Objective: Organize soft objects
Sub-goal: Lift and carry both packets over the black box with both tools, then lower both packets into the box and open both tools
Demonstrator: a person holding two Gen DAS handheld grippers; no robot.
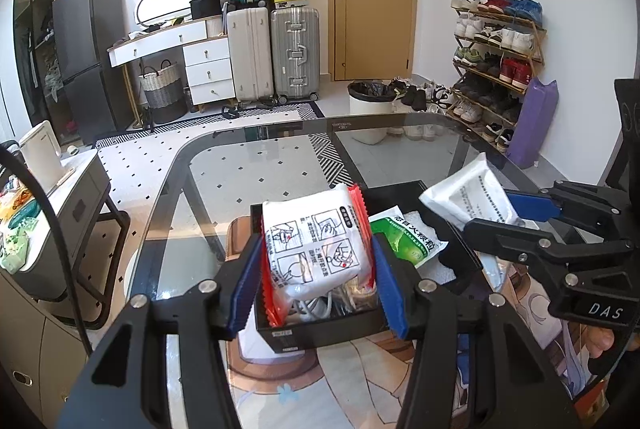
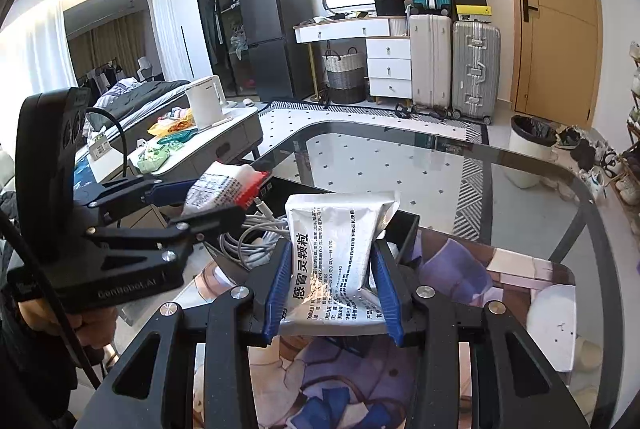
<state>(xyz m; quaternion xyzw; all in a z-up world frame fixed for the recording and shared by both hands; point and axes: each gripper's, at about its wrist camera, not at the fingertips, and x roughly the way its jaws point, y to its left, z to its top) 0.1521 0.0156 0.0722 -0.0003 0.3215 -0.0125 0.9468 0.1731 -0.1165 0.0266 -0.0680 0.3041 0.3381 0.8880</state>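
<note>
We held the left gripper pinched on a white packet with red crimped edges, its blue pads pressed against the packet's two sides. The packet hung just above the near end of an open black box, whose front wall sat directly below our fingertips. White cables lay coiled inside that end of the box, and a green sachet rested further along its interior.

Our right gripper was clamped on a silver-white sachet printed with black text, which bowed between the pads and stood over the box's other end. In the left wrist view this sachet was lifted clear of the box rim, near but apart from the red-edged packet.

The box rested on a printed mat on a glass table. Beyond the box the glass lay bare up to its dark rounded border, leaving us open room ahead and to the right. A white disc sat on the mat near the table's right edge.
</note>
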